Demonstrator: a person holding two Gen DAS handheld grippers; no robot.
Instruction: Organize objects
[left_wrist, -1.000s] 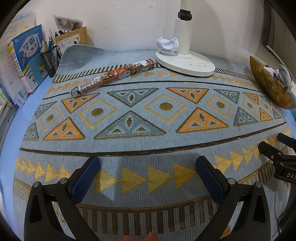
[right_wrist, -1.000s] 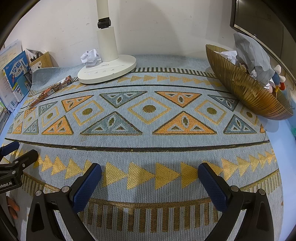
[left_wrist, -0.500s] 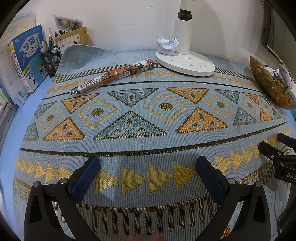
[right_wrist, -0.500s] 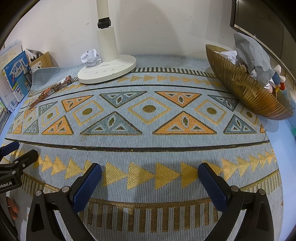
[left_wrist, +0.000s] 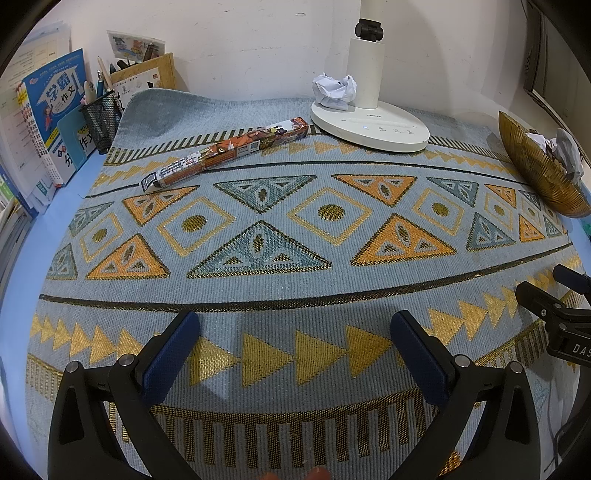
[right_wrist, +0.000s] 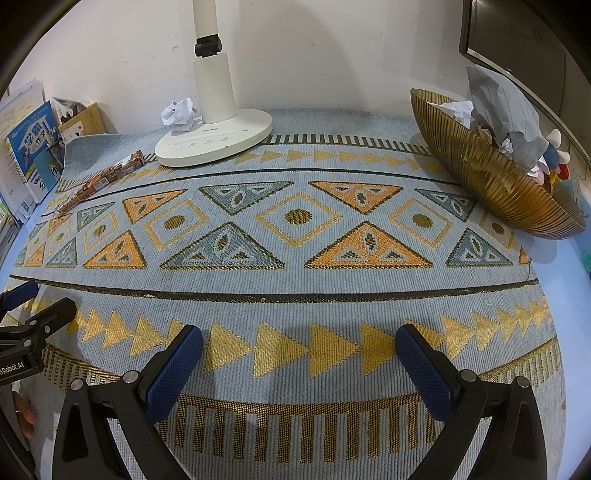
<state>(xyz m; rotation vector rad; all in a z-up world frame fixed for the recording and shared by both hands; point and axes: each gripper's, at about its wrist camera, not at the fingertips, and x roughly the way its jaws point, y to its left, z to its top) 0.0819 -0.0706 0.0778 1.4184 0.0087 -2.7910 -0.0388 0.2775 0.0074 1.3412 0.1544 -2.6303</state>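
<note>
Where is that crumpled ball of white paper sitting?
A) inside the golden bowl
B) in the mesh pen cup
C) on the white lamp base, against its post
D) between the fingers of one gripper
C: the crumpled paper rests on the flat white lamp base, next to its post, apart from the long printed box and both open grippers.

A home study desk: school workbooks (left_wrist: 55, 110) stand along the wall beside a mesh pen holder (left_wrist: 101, 120), a white desk lamp (left_wrist: 369, 122) sits on a patterned cloth (left_wrist: 295, 229), and a monitor (right_wrist: 517, 48) hangs nearby.
</note>
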